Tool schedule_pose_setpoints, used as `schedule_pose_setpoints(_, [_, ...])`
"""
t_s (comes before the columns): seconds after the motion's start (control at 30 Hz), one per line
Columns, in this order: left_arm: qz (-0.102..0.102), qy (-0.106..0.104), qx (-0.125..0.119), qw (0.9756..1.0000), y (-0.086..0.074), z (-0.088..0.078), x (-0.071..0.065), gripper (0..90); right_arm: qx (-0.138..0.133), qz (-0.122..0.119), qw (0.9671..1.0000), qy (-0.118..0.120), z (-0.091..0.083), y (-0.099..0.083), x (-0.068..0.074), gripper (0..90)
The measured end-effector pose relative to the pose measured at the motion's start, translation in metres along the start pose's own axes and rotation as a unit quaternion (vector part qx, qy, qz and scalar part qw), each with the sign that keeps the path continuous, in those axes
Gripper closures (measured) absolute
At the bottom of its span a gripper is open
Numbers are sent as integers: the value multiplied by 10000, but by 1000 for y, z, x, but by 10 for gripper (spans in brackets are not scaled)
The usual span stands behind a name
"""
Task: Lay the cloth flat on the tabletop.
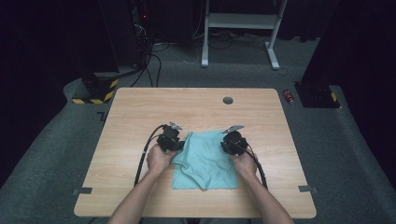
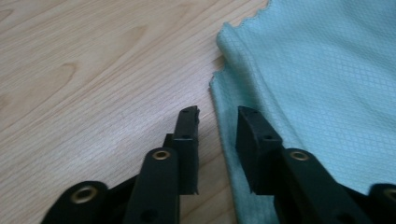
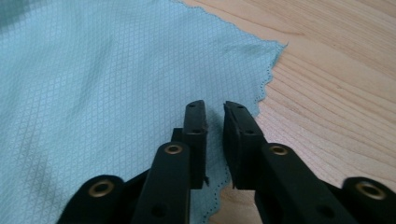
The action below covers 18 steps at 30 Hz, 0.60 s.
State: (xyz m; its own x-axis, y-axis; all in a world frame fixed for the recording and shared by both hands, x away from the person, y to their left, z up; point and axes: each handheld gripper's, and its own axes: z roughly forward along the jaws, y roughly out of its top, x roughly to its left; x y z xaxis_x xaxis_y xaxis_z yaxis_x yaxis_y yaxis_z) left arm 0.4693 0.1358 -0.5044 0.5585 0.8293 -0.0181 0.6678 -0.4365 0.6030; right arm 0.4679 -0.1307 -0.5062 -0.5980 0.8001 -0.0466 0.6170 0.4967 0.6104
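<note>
I'm lining up both edge grabs: my left gripper (image 2: 217, 116) and right gripper (image 3: 215, 112) hang released at the cloth's (image 1: 205, 158) nine and three o'clock edges; next, pinch.

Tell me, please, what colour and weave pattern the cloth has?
The cloth is light teal with a fine diamond-grid weave, clearest in the right gripper view.
</note>
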Motion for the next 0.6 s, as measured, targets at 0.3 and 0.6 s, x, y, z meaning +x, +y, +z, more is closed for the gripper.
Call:
schedule_pose_setpoints(0.3, [318,219,-77,9992,11,-9,-2,895,-36,-261,9995,-166,-3,1,4,898])
schedule_pose_setpoints(0.6, [269,583,-162,9978,7,-16,15,819,17,-181,9997,-134,-6,1,3,860])
